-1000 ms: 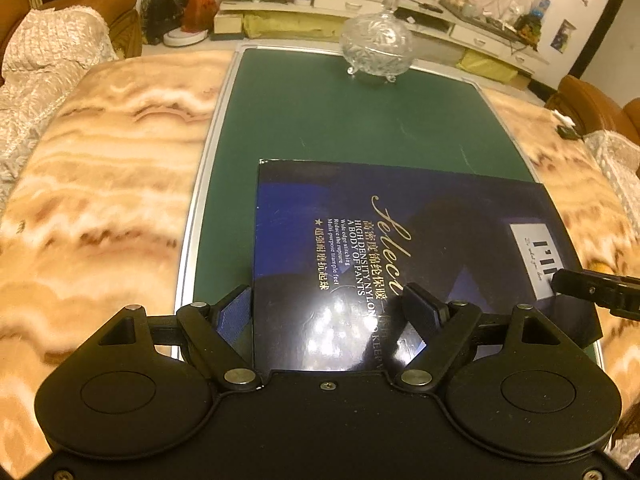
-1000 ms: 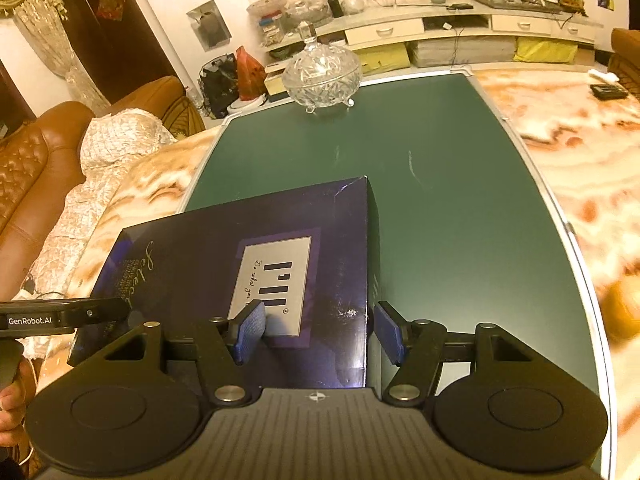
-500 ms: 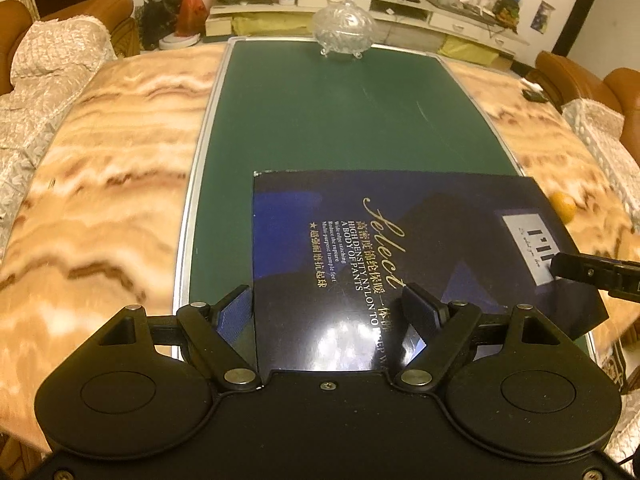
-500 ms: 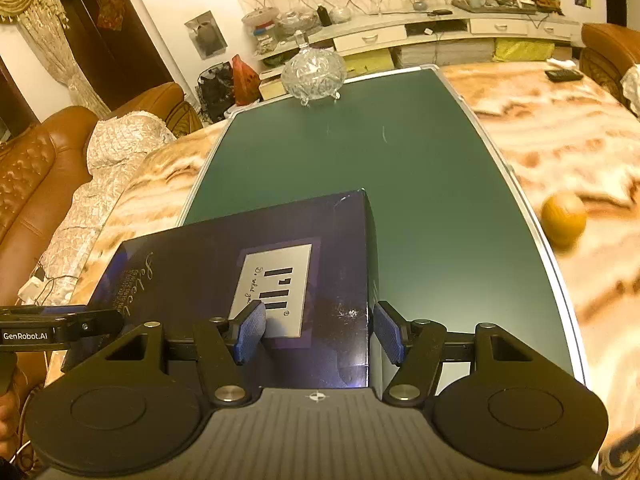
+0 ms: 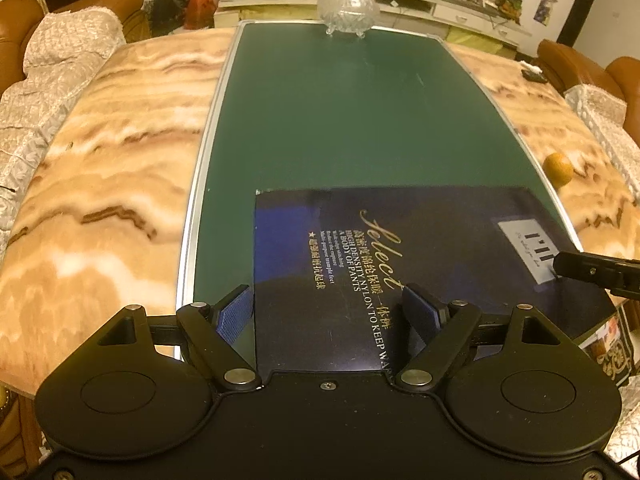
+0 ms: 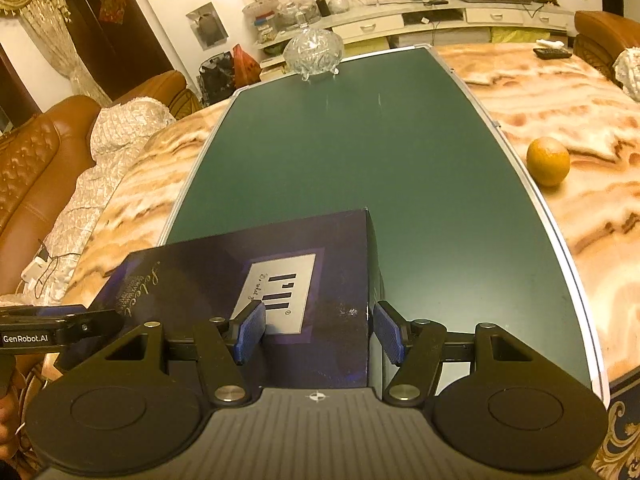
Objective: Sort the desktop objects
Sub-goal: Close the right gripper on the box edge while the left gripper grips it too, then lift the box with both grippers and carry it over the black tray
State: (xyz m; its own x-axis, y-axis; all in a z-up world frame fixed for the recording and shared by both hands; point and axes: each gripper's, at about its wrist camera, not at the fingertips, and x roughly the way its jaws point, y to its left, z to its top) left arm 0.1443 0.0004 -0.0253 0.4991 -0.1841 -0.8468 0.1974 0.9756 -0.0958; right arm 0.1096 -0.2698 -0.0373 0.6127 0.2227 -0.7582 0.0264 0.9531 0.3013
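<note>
The marble-patterned surface (image 5: pixel 112 168) has a dark green panel (image 5: pixel 352 120) down its middle. Beyond the panel's far end runs a long white shelf (image 6: pixel 440 20) crowded with small items. Left of the panel stands a brown leather sofa (image 6: pixel 28 160) draped with a lace cover (image 6: pixel 120 128). A red bag (image 5: pixel 199 2) sits on the floor near the shelf.

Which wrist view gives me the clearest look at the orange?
The right wrist view: the orange sits whole and unobstructed on the marble tabletop, just right of the green mat. In the left wrist view it is smaller, out near the right edge.
</note>
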